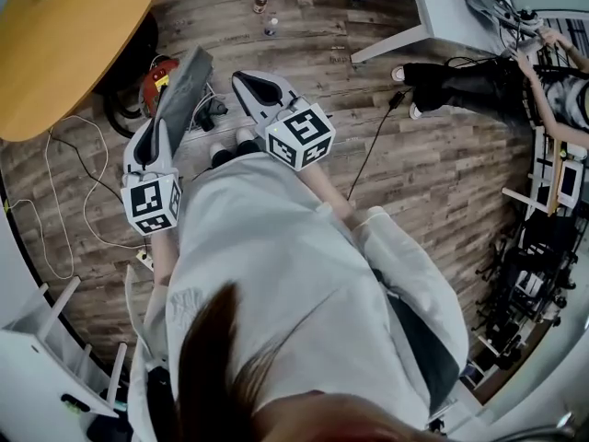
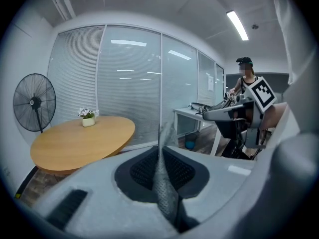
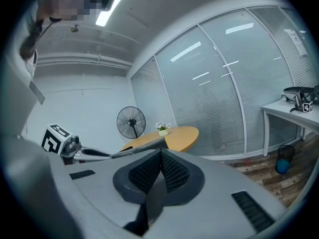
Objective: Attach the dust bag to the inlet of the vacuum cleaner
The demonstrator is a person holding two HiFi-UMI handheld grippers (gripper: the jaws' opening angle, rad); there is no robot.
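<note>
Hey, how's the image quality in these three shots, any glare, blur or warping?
Head view: strong fisheye, the floorboards bow, and the hair at the bottom is soft. Left gripper view: the ceiling light blows out and mirrors in the glass wall; the dust bag up close is blurry. Right gripper view: dark rounded corners, light streaks on the glass.

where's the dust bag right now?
Head view, left of centre: the dust bag is clamped in the left gripper, held off the floor right beside the red vacuum cleaner at the round table's edge.
</note>
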